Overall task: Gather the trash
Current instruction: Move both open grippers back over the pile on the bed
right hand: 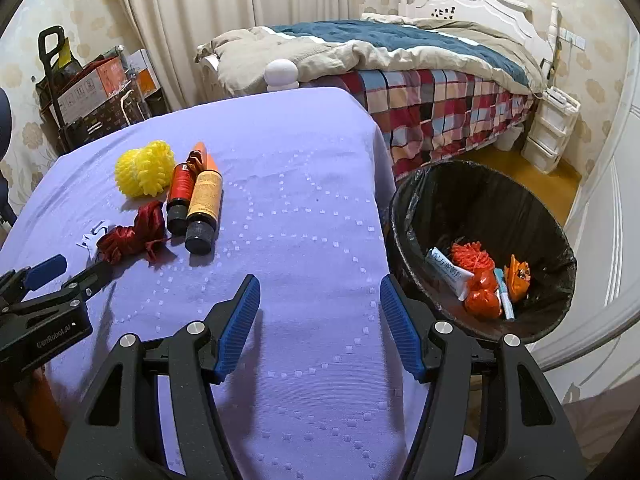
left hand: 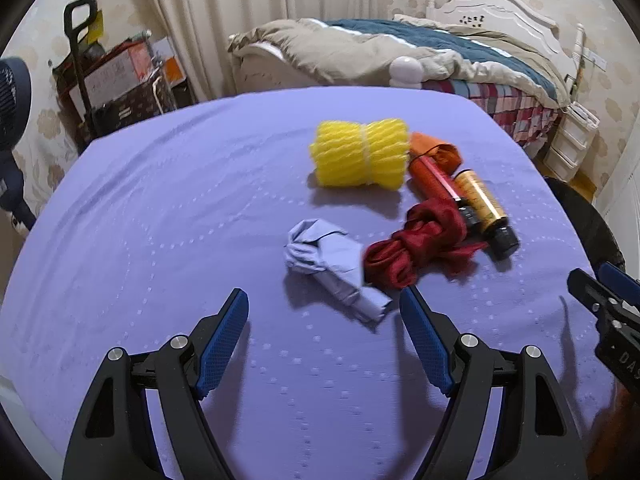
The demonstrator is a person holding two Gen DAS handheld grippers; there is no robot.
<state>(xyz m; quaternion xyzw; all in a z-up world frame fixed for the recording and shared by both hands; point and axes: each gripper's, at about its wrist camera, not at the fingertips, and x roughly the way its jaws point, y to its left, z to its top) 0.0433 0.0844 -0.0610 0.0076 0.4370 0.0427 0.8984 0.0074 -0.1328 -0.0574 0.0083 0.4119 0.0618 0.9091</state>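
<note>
Binned: several orange wrappers and a tube lie in the bin, right of the table.
Left on table: foam net, two bottles, red ribbon, blue paper, perhaps an orange wrapper.
Left gripper: wide, empty, just short of the paper.
Right gripper: wide, empty.

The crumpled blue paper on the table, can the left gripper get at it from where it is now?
Probably yes. The left gripper is open and the crumpled blue paper lies just ahead, nothing between them. The red ribbon touches the paper's right side and might get caught.
</note>
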